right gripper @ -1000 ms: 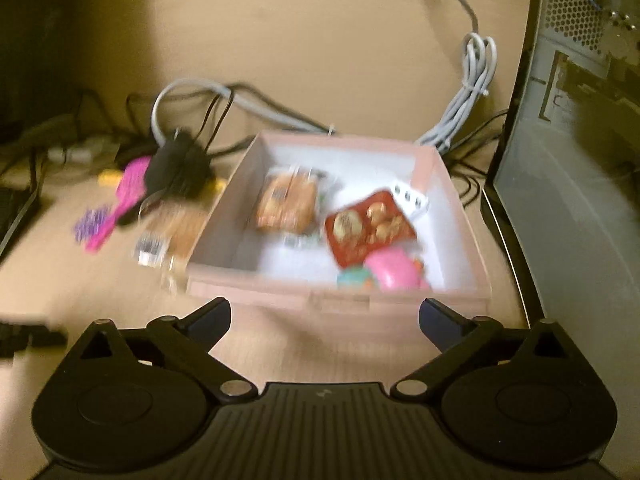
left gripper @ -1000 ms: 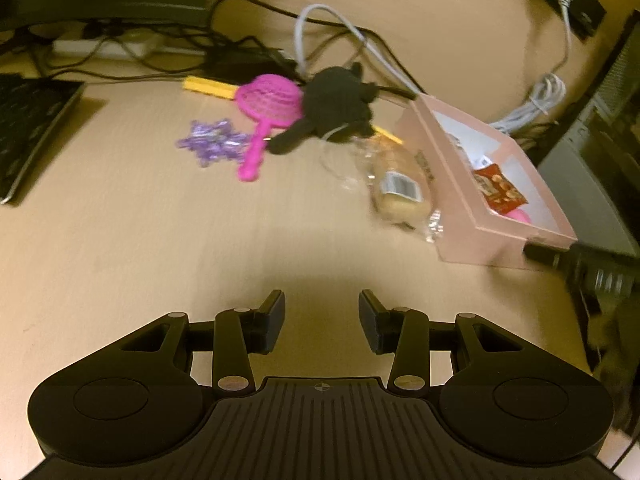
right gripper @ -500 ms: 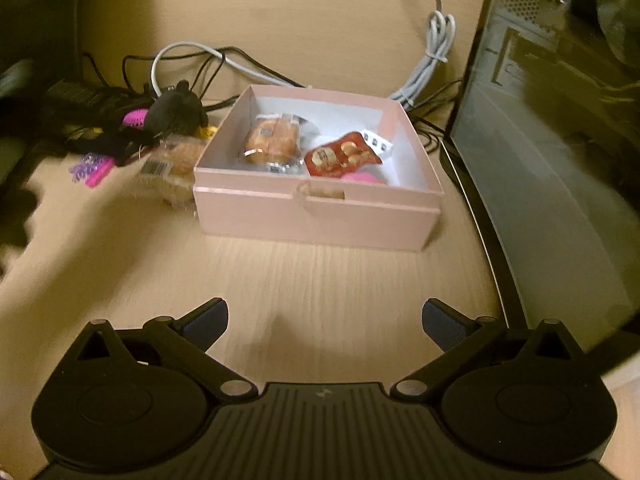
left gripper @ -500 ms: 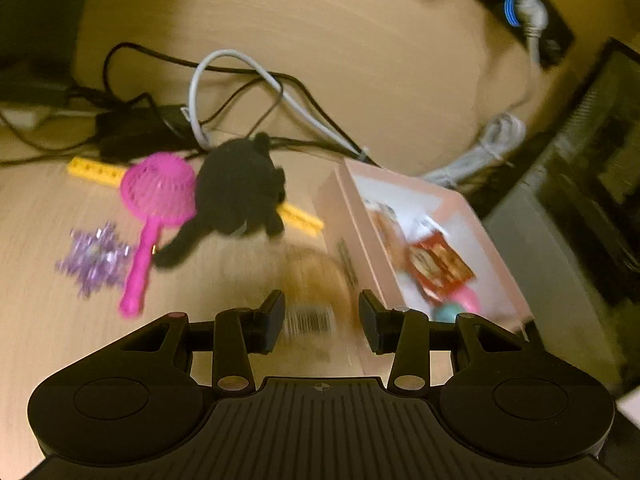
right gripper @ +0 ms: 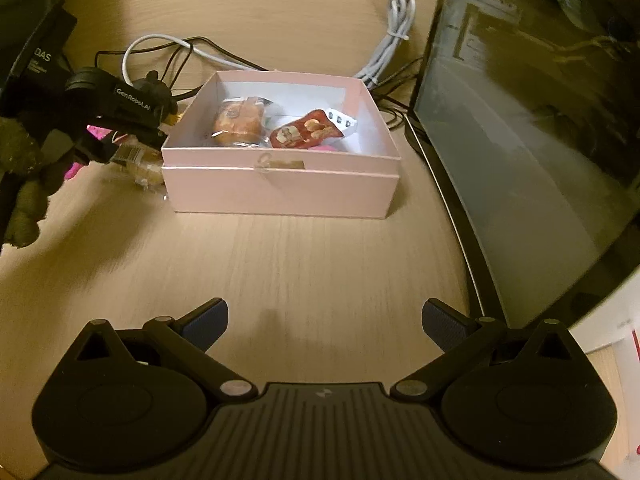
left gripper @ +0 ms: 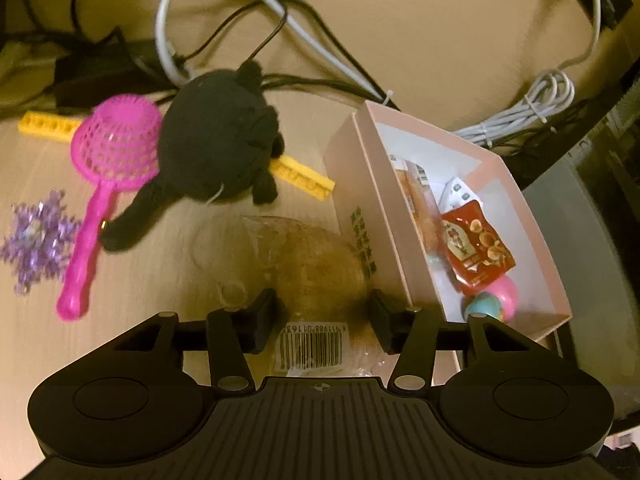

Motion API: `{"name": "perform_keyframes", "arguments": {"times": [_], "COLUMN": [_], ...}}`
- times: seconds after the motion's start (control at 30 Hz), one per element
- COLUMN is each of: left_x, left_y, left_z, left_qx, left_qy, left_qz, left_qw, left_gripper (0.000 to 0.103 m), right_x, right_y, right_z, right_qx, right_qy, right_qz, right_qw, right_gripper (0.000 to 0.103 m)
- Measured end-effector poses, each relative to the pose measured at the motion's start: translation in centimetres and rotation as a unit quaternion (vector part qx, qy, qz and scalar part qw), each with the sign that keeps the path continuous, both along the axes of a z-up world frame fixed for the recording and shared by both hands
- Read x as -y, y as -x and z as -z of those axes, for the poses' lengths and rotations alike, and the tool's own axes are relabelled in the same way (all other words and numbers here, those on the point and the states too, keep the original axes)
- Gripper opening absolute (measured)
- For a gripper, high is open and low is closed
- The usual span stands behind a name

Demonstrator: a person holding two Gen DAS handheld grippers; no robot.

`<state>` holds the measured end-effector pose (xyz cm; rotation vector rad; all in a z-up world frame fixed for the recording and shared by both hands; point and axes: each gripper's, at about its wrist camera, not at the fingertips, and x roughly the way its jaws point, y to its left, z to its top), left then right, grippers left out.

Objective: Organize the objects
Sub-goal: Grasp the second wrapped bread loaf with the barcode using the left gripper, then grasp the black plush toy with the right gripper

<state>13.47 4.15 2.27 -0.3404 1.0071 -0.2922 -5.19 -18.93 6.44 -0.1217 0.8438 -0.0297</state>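
A wrapped bread bun point(left gripper: 316, 280) with a barcode label lies on the desk against the left wall of a pink box point(left gripper: 344, 184). My left gripper point(left gripper: 323, 322) is open, its fingers on either side of the bun's near end. The box point(right gripper: 280, 188) holds a wrapped pastry point(right gripper: 239, 121), a red snack packet point(right gripper: 306, 134) and a pink and blue toy point(left gripper: 494, 302). My right gripper point(right gripper: 324, 322) is open and empty, well back from the box. The left gripper also shows in the right wrist view point(right gripper: 120, 120), over the bun point(right gripper: 138, 164).
Left of the box lie a black plush cat point(left gripper: 218, 148), a pink sieve spoon point(left gripper: 106, 184), a purple snowflake point(left gripper: 36, 240) and yellow bars point(left gripper: 304, 176). Cables point(left gripper: 256, 16) run behind. A computer case point(right gripper: 540, 128) stands right of the box.
My left gripper has moved forward and right, down to the bun, which now sits between its fingers. My right gripper has pulled back from the box.
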Motion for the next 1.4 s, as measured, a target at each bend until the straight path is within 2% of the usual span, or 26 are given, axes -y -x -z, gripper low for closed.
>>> {"name": "perform_keyframes", "arguments": {"times": [0.13,0.23,0.43,0.5,0.63,0.73,0.93,0.97,1.03,1.07,1.13,1.2,1.27,1.4], "left_x": [-1.8,-4.2,-8.7,-10.5,-14.6,-17.8,-22.5,-22.9,-23.5,-23.6,-23.5,-23.0,-22.3,-20.5], "left_y": [2.4,5.1,11.2,12.7,14.6,15.7,16.7,16.7,16.6,16.6,16.4,16.1,15.6,14.7], "left_z": [-0.7,-1.4,-2.9,-3.2,-3.5,-3.8,-4.1,-4.0,-3.8,-3.6,-3.3,-3.0,-2.9,-2.7], "left_qx": [0.026,0.036,0.089,0.091,0.076,0.068,0.063,0.061,0.058,0.056,0.053,0.049,0.05,0.05], "left_qy": [0.006,0.009,-0.059,-0.069,-0.061,-0.054,-0.049,-0.047,-0.043,-0.041,-0.034,-0.028,-0.02,-0.007], "left_qz": [0.0,-0.011,-0.035,-0.046,-0.071,-0.098,-0.129,-0.131,-0.131,-0.13,-0.123,-0.112,-0.097,-0.062], "left_qw": [0.9997,0.9993,0.9937,0.9925,0.9927,0.9914,0.9885,0.9884,0.9887,0.9891,0.9905,0.9921,0.9938,0.9968], "left_gripper": [0.052,0.051,0.051,0.051,0.051,0.051,0.051,0.051,0.051,0.051,0.051,0.051,0.051,0.051], "right_x": [-1.6,-3.4,-8.6,-10.8,-15.3,-17.6,-20.8,-21.3,-21.8,-22.3,-22.6,-22.2,-21.5,-20.3], "right_y": [-1.3,-3.0,-9.1,-11.7,-17.2,-21.4,-27.3,-27.8,-27.8,-27.8,-27.4,-27.1,-26.3,-23.4], "right_z": [-0.7,-2.1,-4.9,-5.0,-3.9,-2.3,1.3,1.9,2.0,1.9,1.6,1.2,1.1,1.1], "right_qx": [0.01,0.03,0.056,0.055,0.05,0.035,-0.019,-0.03,-0.019,-0.017,-0.008,-0.021,-0.032,-0.036], "right_qy": [0.005,-0.01,-0.06,-0.078,-0.08,-0.085,-0.094,-0.093,-0.095,-0.088,-0.073,-0.082,-0.096,-0.09], "right_qz": [-0.023,-0.051,-0.111,-0.125,-0.125,-0.102,-0.059,-0.06,-0.062,-0.067,-0.071,-0.075,-0.082,-0.093], "right_qw": [1.0,0.998,0.99,0.988,0.988,0.991,0.994,0.993,0.993,0.994,0.995,0.994,0.992,0.991], "right_gripper": [0.103,0.103,0.103,0.103,0.103,0.103,0.103,0.103,0.101,0.097,0.075,0.065,0.065,0.065]}}
